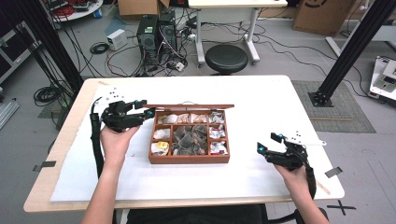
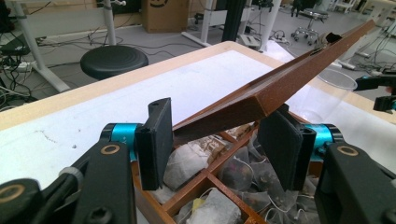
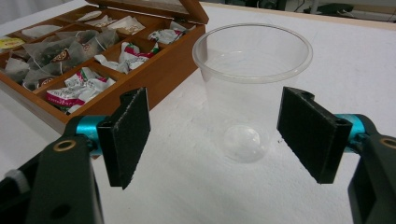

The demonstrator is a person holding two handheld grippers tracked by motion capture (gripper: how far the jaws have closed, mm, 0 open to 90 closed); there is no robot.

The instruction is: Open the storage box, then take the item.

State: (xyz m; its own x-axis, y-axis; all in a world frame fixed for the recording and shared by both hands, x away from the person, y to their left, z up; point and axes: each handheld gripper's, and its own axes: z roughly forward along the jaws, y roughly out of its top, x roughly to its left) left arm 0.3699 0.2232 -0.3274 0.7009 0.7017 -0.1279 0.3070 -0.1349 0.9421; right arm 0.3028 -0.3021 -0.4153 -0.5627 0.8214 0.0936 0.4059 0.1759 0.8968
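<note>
At the middle of the high view, a brown wooden compartment box (image 1: pixel 189 159) sits on the white-covered worktop (image 1: pixel 261 100), its hinged wooden lid (image 1: pixel 189 107) raised along the far edge. The box is divided into small compartments: white and pale tea sachets (image 1: pixel 161 134) fill the left column, dark mesh tea bags (image 1: pixel 189 139) the middle cells, and red-and-white wrapped packets (image 1: pixel 217 147) the right column. The left tool (image 1: pixel 145 109), at centre left of that view, reaches the lid's left corner; in the left gripper view its black pads stand partly open on either side of the tilted lid's (image 2: pixel 280 84) corner, the right pad close against the wood, though whether they pinch it I cannot tell. The right tool (image 1: pixel 268 142), lower right of the high view, stands wide open and holds nothing; in the right gripper view a clear empty plastic cup (image 3: pixel 250 84) stands upright beyond its spread pads, just beside the box's (image 3: pixel 159 70) right wall.
</note>
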